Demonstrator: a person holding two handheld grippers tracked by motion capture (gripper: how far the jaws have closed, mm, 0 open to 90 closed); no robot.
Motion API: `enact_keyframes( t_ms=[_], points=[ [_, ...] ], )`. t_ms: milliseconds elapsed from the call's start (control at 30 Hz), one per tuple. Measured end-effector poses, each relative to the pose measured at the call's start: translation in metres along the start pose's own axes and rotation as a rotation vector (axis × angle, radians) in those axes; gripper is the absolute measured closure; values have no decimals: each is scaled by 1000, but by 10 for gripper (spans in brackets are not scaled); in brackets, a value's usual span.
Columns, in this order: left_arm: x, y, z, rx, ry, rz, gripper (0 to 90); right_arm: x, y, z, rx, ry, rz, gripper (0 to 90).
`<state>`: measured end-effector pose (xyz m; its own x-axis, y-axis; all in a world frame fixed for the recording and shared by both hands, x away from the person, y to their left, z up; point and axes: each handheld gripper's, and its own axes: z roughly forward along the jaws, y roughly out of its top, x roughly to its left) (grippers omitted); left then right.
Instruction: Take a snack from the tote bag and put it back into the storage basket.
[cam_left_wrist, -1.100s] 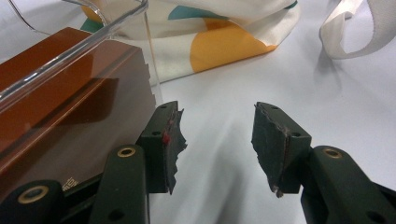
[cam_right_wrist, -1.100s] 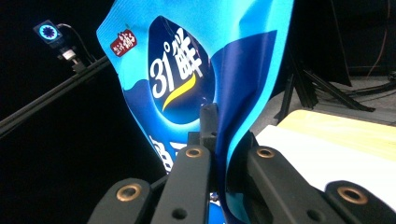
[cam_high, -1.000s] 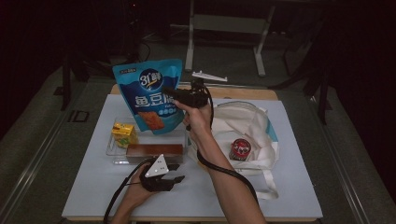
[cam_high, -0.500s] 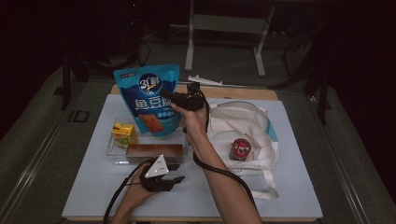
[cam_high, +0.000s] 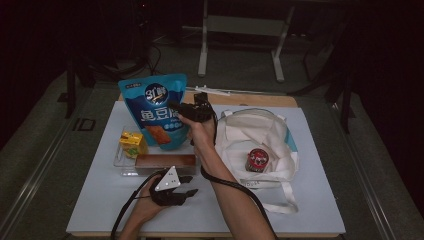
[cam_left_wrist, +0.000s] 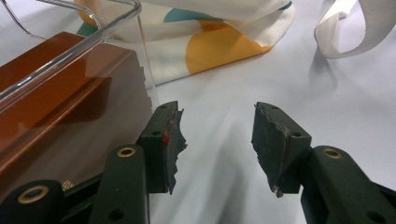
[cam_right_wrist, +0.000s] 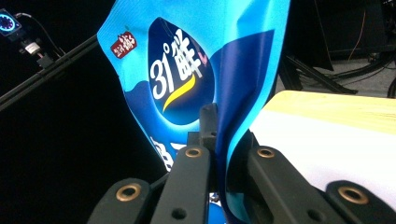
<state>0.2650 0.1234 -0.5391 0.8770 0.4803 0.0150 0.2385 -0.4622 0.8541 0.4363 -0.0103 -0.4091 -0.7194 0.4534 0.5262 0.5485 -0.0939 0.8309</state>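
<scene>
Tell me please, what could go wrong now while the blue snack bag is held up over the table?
The right claw pinches only the edge of the blue snack bag, so the bag may slip or swing. It hangs close above the clear tray and the yellow packet and could knock them. The open left claw rests beside the tray, not steadying it.

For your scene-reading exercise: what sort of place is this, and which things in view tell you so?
Probably a recording studio or lab, not a home: a white-covered table stands lit in a dark room, metal stand legs rise behind it, and a cabled gripper holds a blue snack bag.
</scene>
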Motion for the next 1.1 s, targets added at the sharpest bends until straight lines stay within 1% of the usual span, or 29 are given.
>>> enact_keyframes(
  t_ms=[67, 167, 267, 333, 400, 533, 600, 733, 767, 800, 867, 900, 933, 967, 1000, 1033, 1067, 1100],
  points=[
    [0, 0, 0, -1, -1, 0, 518, -3, -5, 1, -4, 7, 4, 895],
    [0, 0, 0, 0, -3, 1, 518, -8, -11, 5, 19, 0, 4, 893],
    [0, 0, 0, 0, -4, 0, 518, -9, -16, 9, 28, 1, 1, 888],
    [0, 0, 0, 0, -5, 1, 518, -10, -17, 11, 21, 12, 0, 888],
    [0, 0, 0, -1, -5, 3, 518, -9, -16, 12, 21, 6, -9, 889],
    [0, 0, 0, -2, -7, 4, 518, -8, -15, 15, -6, 18, 5, 890],
    [0, 0, 0, -2, -7, 8, 518, -9, -16, 17, -12, 25, 2, 890],
    [0, 0, 0, -2, -11, 5, 518, -13, -19, 17, -11, 42, 10, 879],
    [0, 0, 0, -2, -11, 4, 517, -13, -18, 14, 4, 36, 12, 865],
    [0, 0, 0, -2, -10, 4, 517, -13, -17, 13, 14, 36, 5, 862],
    [0, 0, 0, 0, -8, 7, 517, -13, -14, 9, 54, 27, -7, 847],
    [0, 0, 0, 2, -7, 8, 517, -12, -12, 7, 70, 21, -23, 835],
    [0, 0, 0, 2, -7, 8, 517, -12, -10, 3, 107, 9, -43, 808],
    [0, 0, 0, 3, -7, 8, 517, -12, -10, 3, 107, 9, -43, 808],
    [0, 0, 0, 5, -7, 8, 517, -12, -8, 0, 126, -1, -53, 803],
    [0, 0, 0, 6, -6, 7, 516, -13, -7, -4, 166, -15, -72, 770],
    [0, 0, 0, 5, -6, 8, 516, -13, -7, -4, 166, -15, -72, 770],
    [0, 0, 0, 6, -6, 7, 516, -12, -7, -7, 184, -30, -97, 754]
  ],
)
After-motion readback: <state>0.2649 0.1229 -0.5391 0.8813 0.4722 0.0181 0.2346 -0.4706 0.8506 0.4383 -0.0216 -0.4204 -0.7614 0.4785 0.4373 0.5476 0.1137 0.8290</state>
